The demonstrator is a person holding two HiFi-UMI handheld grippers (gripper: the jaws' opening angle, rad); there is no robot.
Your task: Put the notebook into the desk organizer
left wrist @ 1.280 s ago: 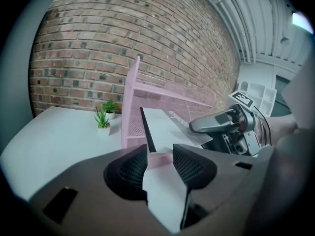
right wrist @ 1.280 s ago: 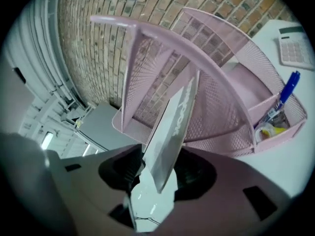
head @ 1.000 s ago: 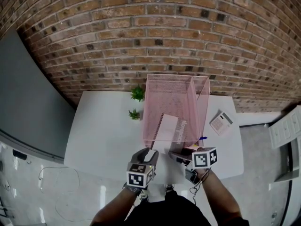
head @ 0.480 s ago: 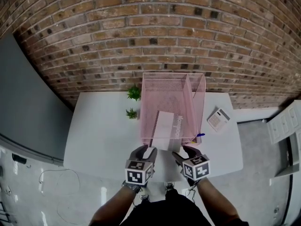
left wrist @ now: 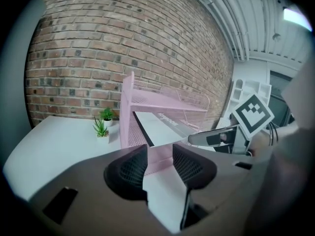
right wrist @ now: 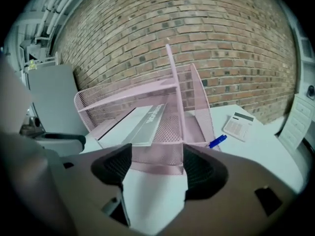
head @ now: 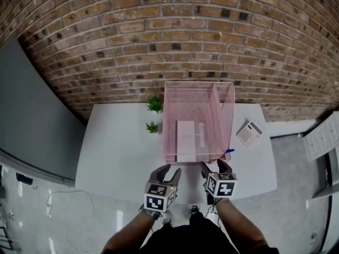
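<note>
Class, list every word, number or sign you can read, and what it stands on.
White notebook with grey band, in pink mesh desk organizer: dark print, too blurred to read.
White calculator: keys too small to read.
Left gripper, right gripper cubes: square black-and-white markers, no words.

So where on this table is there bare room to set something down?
Widest bare patch: the table left of the desk organizer, from the plants to the left and near edges. Tighter on the right, where pen and calculator lie.
</note>
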